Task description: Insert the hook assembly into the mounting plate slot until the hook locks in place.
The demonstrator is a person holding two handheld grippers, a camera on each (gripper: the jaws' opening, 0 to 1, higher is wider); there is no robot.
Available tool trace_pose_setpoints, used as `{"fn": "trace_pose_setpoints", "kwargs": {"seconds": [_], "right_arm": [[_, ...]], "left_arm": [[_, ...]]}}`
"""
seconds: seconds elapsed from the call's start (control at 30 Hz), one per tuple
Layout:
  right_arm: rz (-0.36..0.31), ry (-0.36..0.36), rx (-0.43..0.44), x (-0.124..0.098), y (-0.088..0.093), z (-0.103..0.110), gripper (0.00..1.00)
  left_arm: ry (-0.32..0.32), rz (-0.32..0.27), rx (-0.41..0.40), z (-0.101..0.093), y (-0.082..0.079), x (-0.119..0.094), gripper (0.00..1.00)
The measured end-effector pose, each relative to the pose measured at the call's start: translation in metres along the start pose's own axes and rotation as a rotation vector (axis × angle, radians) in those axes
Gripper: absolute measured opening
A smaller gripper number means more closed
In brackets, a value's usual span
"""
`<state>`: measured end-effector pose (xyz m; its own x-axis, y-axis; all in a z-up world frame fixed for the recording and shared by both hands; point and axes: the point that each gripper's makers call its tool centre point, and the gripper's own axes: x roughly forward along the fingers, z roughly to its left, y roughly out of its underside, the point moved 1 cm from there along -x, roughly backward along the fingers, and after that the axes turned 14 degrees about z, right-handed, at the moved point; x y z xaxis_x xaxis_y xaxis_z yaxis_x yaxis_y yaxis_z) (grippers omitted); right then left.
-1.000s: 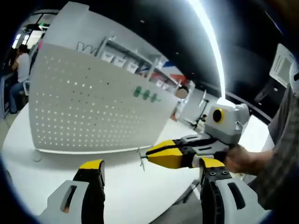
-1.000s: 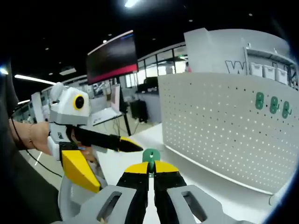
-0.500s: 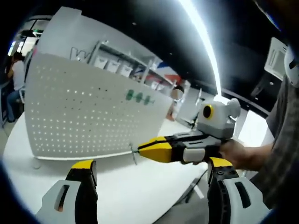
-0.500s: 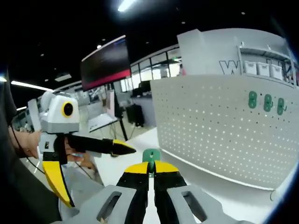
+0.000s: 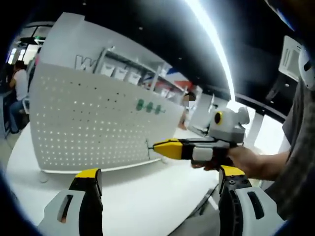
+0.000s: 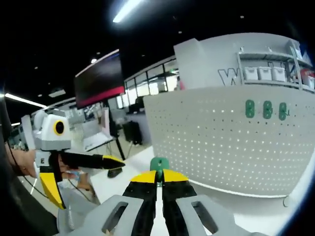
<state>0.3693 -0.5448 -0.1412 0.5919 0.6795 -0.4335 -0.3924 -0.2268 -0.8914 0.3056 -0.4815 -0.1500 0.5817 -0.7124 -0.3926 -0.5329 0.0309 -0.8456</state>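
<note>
While my right tongs [image 6: 158, 183] stay clamped on the green hook [image 6: 158, 164] near the pegboard [image 6: 231, 142] standing on the white worktop [image 5: 147, 196], my left tongs [image 5: 156, 181] gape apart.

left gripper [image 5: 156, 184]: jaws spread wide, nothing between | right gripper [image 6: 158, 176]: jaws closed together, level, held by hand [image 5: 243, 160]
</note>
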Motion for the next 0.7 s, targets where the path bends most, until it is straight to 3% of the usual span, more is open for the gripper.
{"fn": "trace_pose_setpoints", "kwargs": {"seconds": [0.7], "right_arm": [[-0.129,0.285,0.015,-0.03,-0.035,-0.112,0.0]], "left_arm": [[-0.014,0.008,-0.018,0.008,0.001,-0.002,1.0]]}}
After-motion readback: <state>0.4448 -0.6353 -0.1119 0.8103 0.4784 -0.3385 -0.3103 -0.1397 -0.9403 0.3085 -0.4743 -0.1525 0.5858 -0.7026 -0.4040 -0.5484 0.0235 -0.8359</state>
